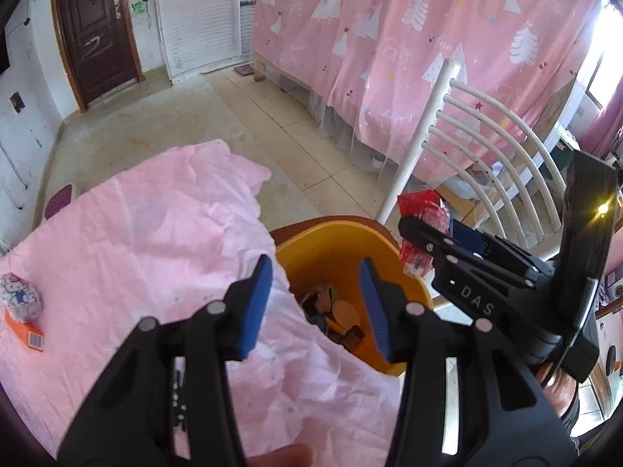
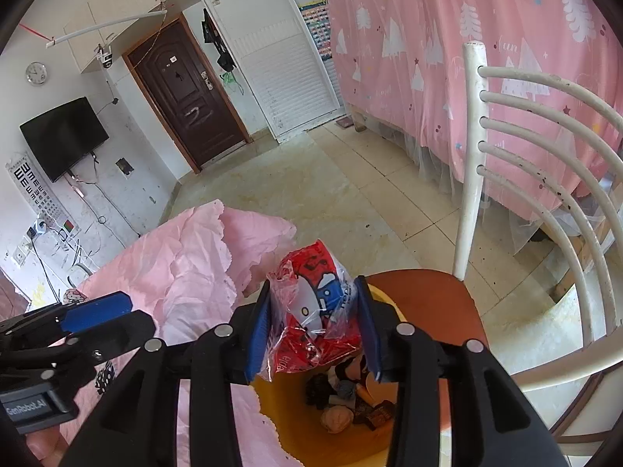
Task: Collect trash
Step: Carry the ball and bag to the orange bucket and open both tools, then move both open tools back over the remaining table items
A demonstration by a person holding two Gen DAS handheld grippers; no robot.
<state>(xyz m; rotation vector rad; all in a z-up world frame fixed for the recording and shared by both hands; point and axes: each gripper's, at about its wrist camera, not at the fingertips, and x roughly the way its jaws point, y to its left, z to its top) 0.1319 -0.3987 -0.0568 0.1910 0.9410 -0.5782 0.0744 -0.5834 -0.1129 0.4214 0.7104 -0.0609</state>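
A yellow bin (image 1: pixel 335 241) stands on a chair seat beside the table, with several bits of trash (image 1: pixel 331 311) in its bottom. My left gripper (image 1: pixel 316 268) hangs over the bin's near rim, jaws open, nothing between the blue pads. In the right wrist view my right gripper (image 2: pixel 314 284) is shut on a crumpled red and clear plastic wrapper (image 2: pixel 311 311), held above the bin (image 2: pixel 311 443). The left wrist view shows that wrapper (image 1: pixel 422 206) at the bin's far right rim. A Hello Kitty packet (image 1: pixel 21 297) lies far left on the table.
A creased pink tablecloth (image 1: pixel 155 233) covers the table and overlaps the bin's left edge. The packet rests on an orange card (image 1: pixel 23 329). A white chair back (image 2: pixel 545 155) rises right of the bin above the brown seat (image 2: pixel 440 303). Beyond are tiled floor and a pink curtain.
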